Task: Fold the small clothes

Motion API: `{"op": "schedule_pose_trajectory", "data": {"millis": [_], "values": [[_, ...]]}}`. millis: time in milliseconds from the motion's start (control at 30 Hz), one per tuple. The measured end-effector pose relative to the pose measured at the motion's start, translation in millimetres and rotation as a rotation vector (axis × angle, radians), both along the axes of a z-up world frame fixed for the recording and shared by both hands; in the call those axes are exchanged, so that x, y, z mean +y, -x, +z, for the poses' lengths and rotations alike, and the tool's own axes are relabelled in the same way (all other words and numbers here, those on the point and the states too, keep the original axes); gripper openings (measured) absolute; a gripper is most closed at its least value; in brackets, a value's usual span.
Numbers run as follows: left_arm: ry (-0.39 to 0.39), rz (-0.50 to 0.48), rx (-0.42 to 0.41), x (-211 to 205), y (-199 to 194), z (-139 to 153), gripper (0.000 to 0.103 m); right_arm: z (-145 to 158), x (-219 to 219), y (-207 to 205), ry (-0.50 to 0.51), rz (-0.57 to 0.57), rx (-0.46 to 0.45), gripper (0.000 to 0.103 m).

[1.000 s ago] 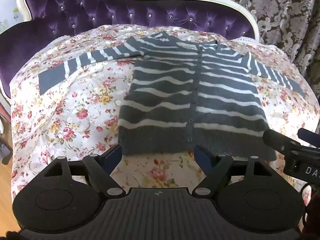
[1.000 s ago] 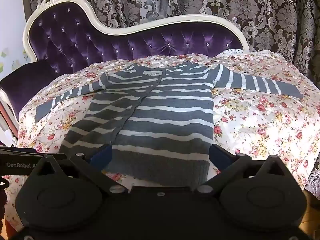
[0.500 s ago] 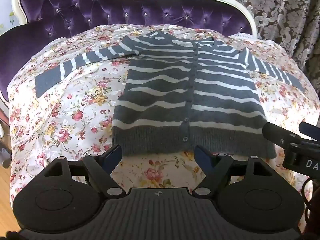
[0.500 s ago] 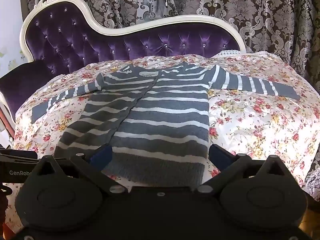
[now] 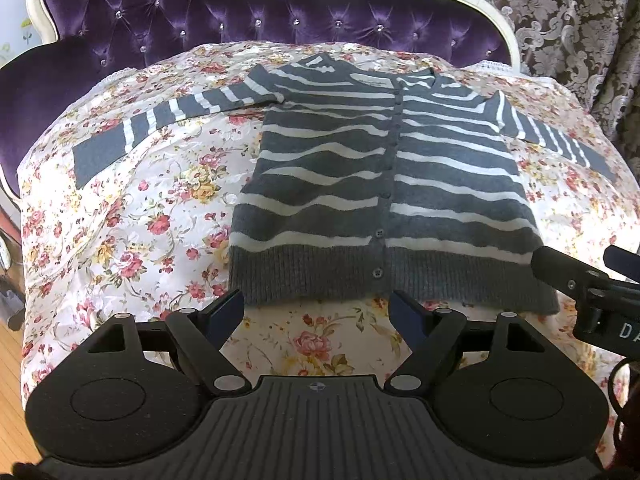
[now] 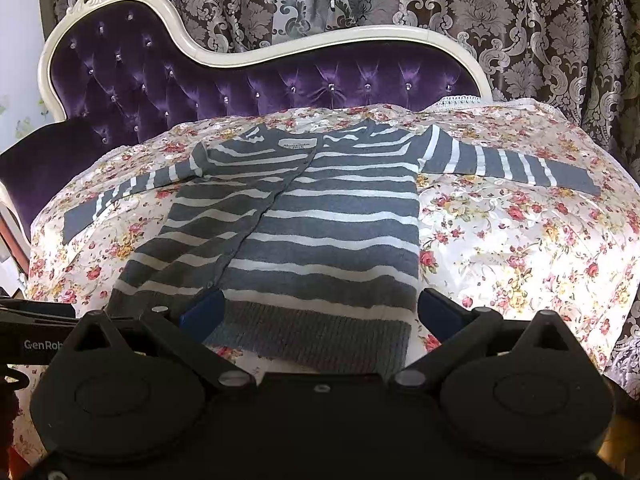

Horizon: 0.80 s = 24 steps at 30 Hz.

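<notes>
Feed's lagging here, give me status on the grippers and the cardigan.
Left gripper open, empty. Right gripper open over hem. Cardigan flat, buttoned, sleeves spread on floral sheet. Nothing in the way.

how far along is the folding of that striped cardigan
Done: the striped cardigan lies spread flat and buttoned on the floral cover, both sleeves out. In hand: nothing; the left gripper and right gripper are open near the hem. Left: every fold, as no sleeve or side is turned in.
</notes>
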<state>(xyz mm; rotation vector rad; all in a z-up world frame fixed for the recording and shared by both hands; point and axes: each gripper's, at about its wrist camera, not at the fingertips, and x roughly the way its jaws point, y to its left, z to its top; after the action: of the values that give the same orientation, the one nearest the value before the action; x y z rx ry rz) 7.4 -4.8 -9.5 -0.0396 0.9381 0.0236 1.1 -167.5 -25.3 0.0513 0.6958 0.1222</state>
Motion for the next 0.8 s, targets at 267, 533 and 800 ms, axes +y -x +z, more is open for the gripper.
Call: {"op": "schedule_pose_trajectory", "data": {"millis": [267, 533, 800], "values": [[0.002, -0.002, 0.001, 0.0, 0.5, -1.0, 0.078, -1.6, 0.6, -0.8, -0.001, 0.006, 0.010, 0.102], [-0.001, 0.003, 0.004, -0.2, -1.1, -2.0, 0.078, -2.8, 0.8, -1.9, -0.007, 0.012, 0.019, 0.102], [-0.003, 0.006, 0.019, 0.6, -5.3, -3.5, 0.078, -4.1, 1.3, -4.9, -0.010, 0.019, 0.027, 0.102]]}}
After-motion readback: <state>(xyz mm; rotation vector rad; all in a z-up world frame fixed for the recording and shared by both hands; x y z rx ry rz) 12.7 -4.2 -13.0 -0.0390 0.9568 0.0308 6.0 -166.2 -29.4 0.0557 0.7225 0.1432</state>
